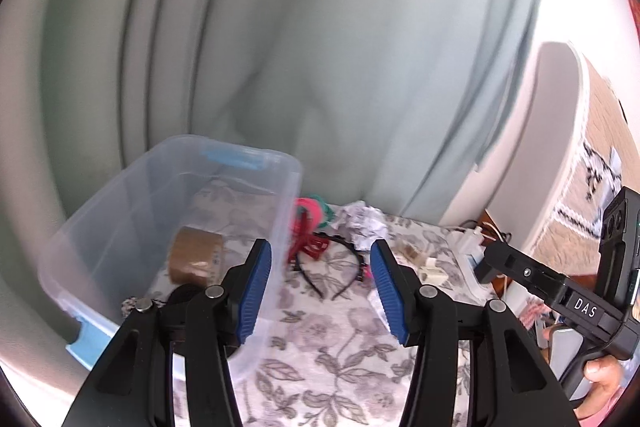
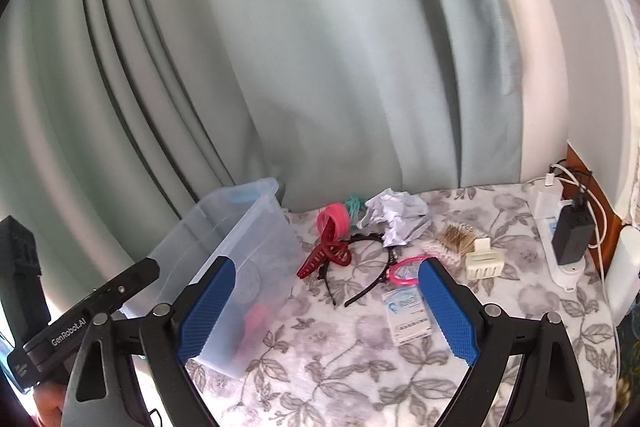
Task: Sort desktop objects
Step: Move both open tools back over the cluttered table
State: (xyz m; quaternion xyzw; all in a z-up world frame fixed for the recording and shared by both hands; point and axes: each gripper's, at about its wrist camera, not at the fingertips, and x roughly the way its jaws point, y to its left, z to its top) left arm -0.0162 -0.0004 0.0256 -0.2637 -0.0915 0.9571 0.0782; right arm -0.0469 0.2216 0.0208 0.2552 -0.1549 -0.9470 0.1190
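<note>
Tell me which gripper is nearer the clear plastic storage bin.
Left. The left gripper has one finger over the clear plastic storage bin; the right gripper hangs beside the bin, over the tablecloth.

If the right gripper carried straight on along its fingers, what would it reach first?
Probably the black plastic headband on the floral cloth, lying centred ahead of the open right gripper; nothing sits between, though depth is uncertain.

One clear plastic bin (image 2: 240,259) is sitting at the left of the desk (image 2: 340,367), one roll of brown tape (image 1: 196,257) lying inside. Right of it are lying one dark red claw clip (image 2: 326,255), one black headband (image 2: 360,275), one crumpled paper (image 2: 394,217), one cream clip (image 2: 484,261), one white card (image 2: 408,315) and one power strip (image 2: 554,235).
</note>
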